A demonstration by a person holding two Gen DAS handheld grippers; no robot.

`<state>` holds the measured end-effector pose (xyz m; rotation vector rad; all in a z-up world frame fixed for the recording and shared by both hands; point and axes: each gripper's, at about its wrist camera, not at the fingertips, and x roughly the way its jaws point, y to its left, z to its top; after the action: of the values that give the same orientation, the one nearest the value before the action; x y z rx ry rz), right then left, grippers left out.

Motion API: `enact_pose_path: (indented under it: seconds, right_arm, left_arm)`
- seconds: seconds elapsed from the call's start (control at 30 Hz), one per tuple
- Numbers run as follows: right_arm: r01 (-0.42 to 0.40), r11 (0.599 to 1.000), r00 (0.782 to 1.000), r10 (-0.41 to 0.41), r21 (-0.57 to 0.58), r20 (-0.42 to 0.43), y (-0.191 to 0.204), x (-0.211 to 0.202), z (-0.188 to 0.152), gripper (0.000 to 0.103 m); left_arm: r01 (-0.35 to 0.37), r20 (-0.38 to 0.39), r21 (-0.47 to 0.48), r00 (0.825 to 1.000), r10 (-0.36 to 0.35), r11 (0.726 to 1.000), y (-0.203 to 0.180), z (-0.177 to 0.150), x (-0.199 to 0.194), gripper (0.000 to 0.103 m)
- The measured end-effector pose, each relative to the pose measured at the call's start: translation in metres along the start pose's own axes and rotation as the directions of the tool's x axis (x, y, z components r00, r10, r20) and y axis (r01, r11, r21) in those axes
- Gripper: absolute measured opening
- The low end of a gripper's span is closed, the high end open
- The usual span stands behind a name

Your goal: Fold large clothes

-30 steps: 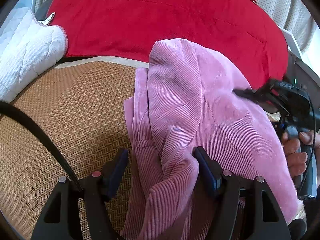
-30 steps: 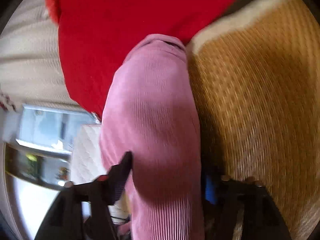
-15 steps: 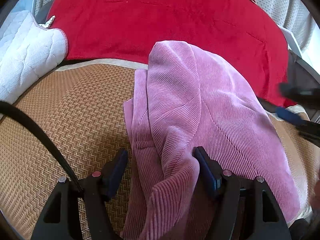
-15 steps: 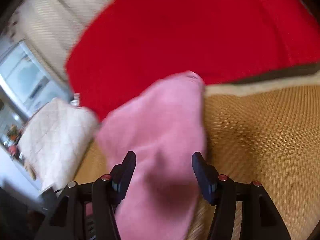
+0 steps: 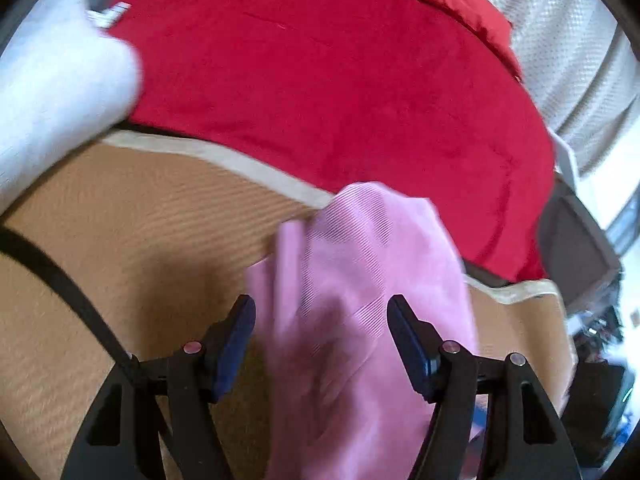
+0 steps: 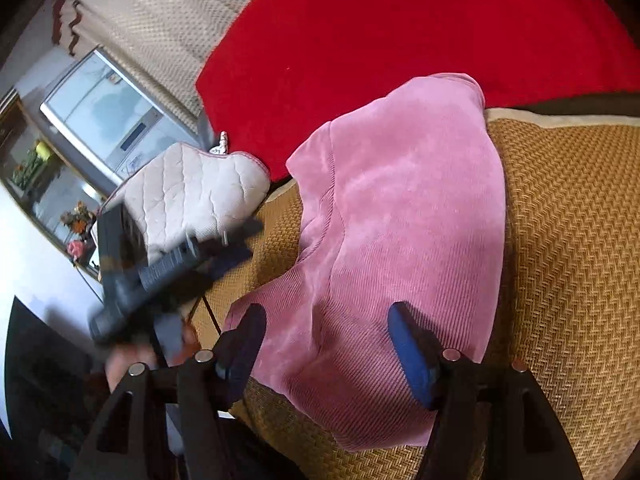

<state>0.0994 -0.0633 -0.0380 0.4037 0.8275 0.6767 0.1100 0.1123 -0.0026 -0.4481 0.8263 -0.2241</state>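
A pink corduroy garment (image 6: 400,216) lies folded in a bundle on a woven straw mat (image 6: 572,240). In the left wrist view the garment (image 5: 360,300) is blurred and sits between the open fingers of my left gripper (image 5: 320,332). My right gripper (image 6: 326,340) is open over the near edge of the garment, with fabric between its fingers but no grip. The left gripper also shows, blurred, in the right wrist view (image 6: 168,272), at the left of the garment and apart from it.
A red blanket (image 5: 340,80) lies behind the mat. A white quilted cushion (image 6: 192,192) sits at the mat's left corner. A chair and cluttered floor (image 5: 580,260) stand to the right of the bed. A window and shelf (image 6: 100,120) are at the far left.
Both grippers have pulled back from the garment. The right gripper swung round and now looks at the bundle lying on the mat. The left view has lifted and is blurred by motion.
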Motion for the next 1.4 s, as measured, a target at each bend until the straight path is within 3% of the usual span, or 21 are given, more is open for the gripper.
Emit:
enact_pose_path:
  seconds: [0.13,0.17,0.23,0.27,0.3,0.47,0.57,0.73,0.83,0.93,0.97,1.1,1.17,1.23,1.27,1.33,1.4]
  right_arm:
    - [-0.007,1.0,1.0,0.007,-0.018,0.015,-0.013,-0.003,-0.008,0.068]
    - [-0.007,1.0,1.0,0.007,-0.028,0.016,-0.013,-0.001,-0.007,0.068]
    - [-0.015,0.999,1.0,0.016,-0.039,0.016,-0.013,0.001,-0.007,0.068]
    - [-0.024,0.999,1.0,0.025,-0.04,0.015,-0.014,0.002,-0.008,0.068]
    - [-0.032,0.999,0.999,0.033,-0.04,0.016,-0.014,0.002,-0.009,0.068]
    - [-0.029,0.998,0.999,0.03,-0.051,0.02,-0.015,0.002,-0.011,0.068]
    - [-0.042,0.999,0.999,0.042,-0.031,0.025,-0.017,0.0,-0.008,0.068]
    - [-0.062,0.998,0.997,0.062,-0.004,0.045,-0.021,-0.005,-0.008,0.07]
    - [-0.084,0.996,0.995,0.081,0.035,0.064,-0.025,-0.007,-0.01,0.07]
    - [-0.104,0.991,0.993,0.098,0.082,0.072,-0.029,-0.012,-0.01,0.071]
    - [-0.108,0.989,0.993,0.102,0.096,0.066,-0.029,-0.013,-0.009,0.071]
    - [-0.086,0.992,0.995,0.081,0.089,0.054,-0.029,-0.015,-0.007,0.071]
    - [-0.085,0.992,0.996,0.08,0.094,0.049,-0.029,-0.016,-0.007,0.072]
    - [-0.086,0.991,0.995,0.082,0.103,0.049,-0.029,-0.016,-0.007,0.072]
    - [-0.09,0.99,0.995,0.086,0.112,0.041,-0.028,-0.015,-0.008,0.072]
    - [-0.088,0.991,0.996,0.084,0.105,0.038,-0.024,-0.018,-0.01,0.072]
    - [-0.074,0.994,0.996,0.07,0.083,0.048,-0.02,-0.026,-0.013,0.076]
  left_arm:
    - [0.024,-0.136,0.023,0.99,-0.021,0.999,-0.011,0.037,0.058,0.069]
    - [0.002,-0.166,0.018,0.986,0.001,1.0,-0.01,0.044,0.074,0.07]
    - [-0.124,-0.223,-0.04,0.968,0.112,0.991,0.009,0.053,0.108,0.07]
    - [-0.154,-0.262,-0.088,0.957,0.126,0.984,0.021,0.052,0.122,0.07]
    - [-0.14,-0.3,-0.151,0.95,0.089,0.979,0.036,0.05,0.135,0.071]
    - [-0.151,-0.227,-0.107,0.966,0.124,0.983,0.023,0.05,0.111,0.071]
    - [-0.13,-0.128,-0.088,0.985,0.118,0.988,0.013,0.045,0.064,0.071]
    - [-0.107,-0.022,-0.019,0.994,0.106,0.994,-0.009,0.011,-0.003,0.071]
    - [-0.141,-0.041,0.01,0.989,0.141,0.99,-0.014,-0.028,-0.013,0.071]
    - [-0.244,-0.094,0.079,0.963,0.251,0.966,-0.016,-0.065,0.001,0.071]
    - [-0.249,-0.085,0.075,0.963,0.255,0.966,-0.016,-0.072,0.001,0.071]
    - [-0.212,-0.004,0.001,0.977,0.212,0.977,-0.023,-0.077,-0.031,0.071]
    - [-0.247,0.018,0.044,0.969,0.247,0.968,-0.029,-0.082,-0.031,0.071]
    - [-0.289,-0.059,0.118,0.953,0.297,0.95,-0.025,-0.093,-0.007,0.074]
    - [-0.282,-0.093,0.092,0.953,0.29,0.955,-0.019,-0.097,0.001,0.074]
    - [-0.27,-0.063,0.058,0.96,0.273,0.961,-0.015,-0.101,-0.001,0.075]
    - [-0.284,-0.039,0.083,0.957,0.288,0.955,-0.02,-0.102,-0.003,0.076]
